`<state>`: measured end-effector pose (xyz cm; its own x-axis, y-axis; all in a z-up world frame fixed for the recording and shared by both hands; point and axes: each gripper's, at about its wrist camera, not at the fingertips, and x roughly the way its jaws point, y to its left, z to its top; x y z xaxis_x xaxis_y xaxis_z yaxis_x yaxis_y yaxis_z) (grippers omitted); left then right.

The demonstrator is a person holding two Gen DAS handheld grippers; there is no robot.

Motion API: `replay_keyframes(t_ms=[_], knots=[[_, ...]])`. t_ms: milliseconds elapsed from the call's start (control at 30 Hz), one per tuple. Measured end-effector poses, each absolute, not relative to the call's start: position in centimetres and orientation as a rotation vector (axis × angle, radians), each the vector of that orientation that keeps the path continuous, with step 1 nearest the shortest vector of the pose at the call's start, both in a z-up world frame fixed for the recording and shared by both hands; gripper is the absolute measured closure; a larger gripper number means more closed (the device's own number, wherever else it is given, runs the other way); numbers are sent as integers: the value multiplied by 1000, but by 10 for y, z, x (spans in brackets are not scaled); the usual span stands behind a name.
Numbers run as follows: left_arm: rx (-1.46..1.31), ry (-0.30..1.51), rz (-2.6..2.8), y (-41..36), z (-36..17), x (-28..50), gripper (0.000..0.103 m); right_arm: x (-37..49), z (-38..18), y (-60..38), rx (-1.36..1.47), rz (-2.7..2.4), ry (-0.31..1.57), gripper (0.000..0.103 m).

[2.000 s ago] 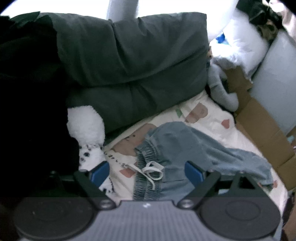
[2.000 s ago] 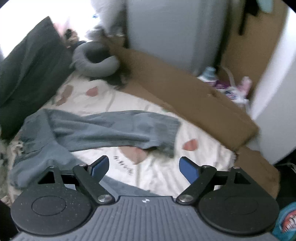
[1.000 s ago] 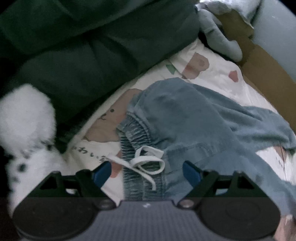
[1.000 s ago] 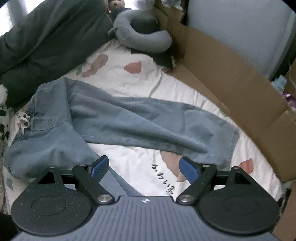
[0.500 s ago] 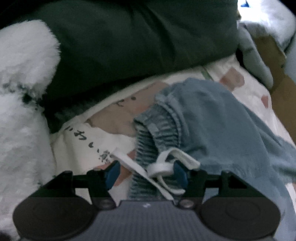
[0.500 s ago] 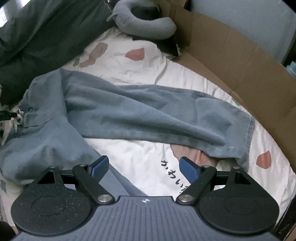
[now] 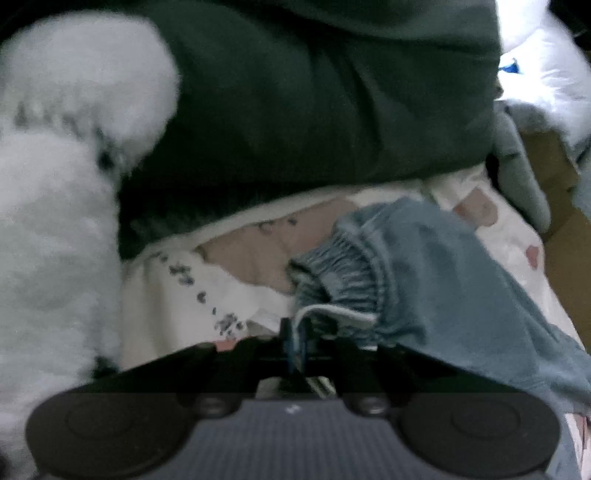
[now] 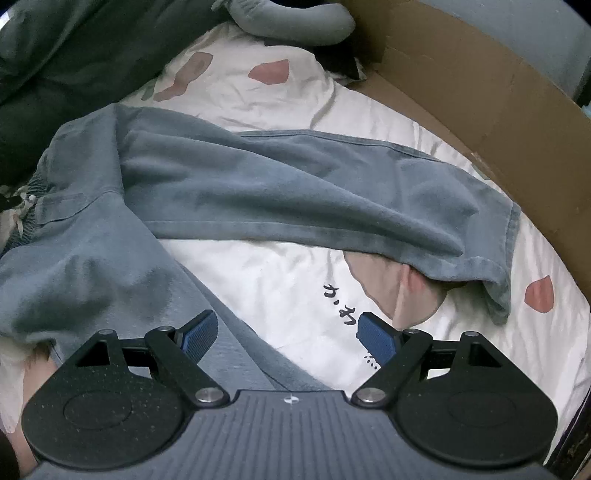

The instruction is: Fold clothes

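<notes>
**Left jaws closed at the waistband, right ones wide over the trouser leg**

Since a second ago both hand-held grippers have come down toward the bed, and the left hand-held gripper (image 7: 295,341) has gone from wide open to fully closed, its blue pads pressed together at the elastic waistband of the blue trousers (image 7: 443,280). A white drawstring (image 7: 332,310) loops out right at the pads; blur keeps me from telling whether cord, waistband cloth or both are pinched.

Only the left wrist view shows the fluffy white plush (image 7: 55,221) at far left, the dark green pillow (image 7: 314,103) behind the waistband, and the gathered waistband up close. It cuts the trouser legs off at the right edge.

Only the right wrist view shows the trousers (image 8: 280,192) at full length on the patterned bedsheet (image 8: 288,288): waistband at far left, one leg running right to a hem near the cardboard sheet (image 8: 480,96) along the bed's edge, the other leg coming down under the right hand-held gripper (image 8: 288,332). That one stands wide open with nothing held, its left pad above the near leg, its right pad above bare sheet. A grey neck pillow (image 8: 295,18) is cut off at the top. The near leg's hem is hidden behind the gripper body.
</notes>
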<state>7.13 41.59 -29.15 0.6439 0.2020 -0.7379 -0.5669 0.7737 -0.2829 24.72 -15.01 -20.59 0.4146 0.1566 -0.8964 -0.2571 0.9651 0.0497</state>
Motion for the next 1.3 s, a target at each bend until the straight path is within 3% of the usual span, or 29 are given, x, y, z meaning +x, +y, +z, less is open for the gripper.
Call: replay_keyframes(t_ms=[400, 867, 967, 1033, 1200, 1300], knots=[[-602, 662, 269, 372, -250, 81, 101, 244, -211, -148, -94, 269, 1121, 16], [-531, 785, 124, 312, -273, 120, 98, 242, -216, -151, -81, 261, 1125, 16], [-528, 776, 145, 315, -268, 116, 81, 242, -217, -152, -80, 261, 1125, 16], [-509, 768, 157, 317, -261, 111, 48, 241, -219, -153, -73, 259, 1127, 16], [-459, 736, 191, 324, -246, 103, 34, 240, -222, -152, -71, 262, 1131, 16], [-453, 752, 213, 329, -253, 105, 33, 238, -225, -151, -71, 262, 1135, 16]])
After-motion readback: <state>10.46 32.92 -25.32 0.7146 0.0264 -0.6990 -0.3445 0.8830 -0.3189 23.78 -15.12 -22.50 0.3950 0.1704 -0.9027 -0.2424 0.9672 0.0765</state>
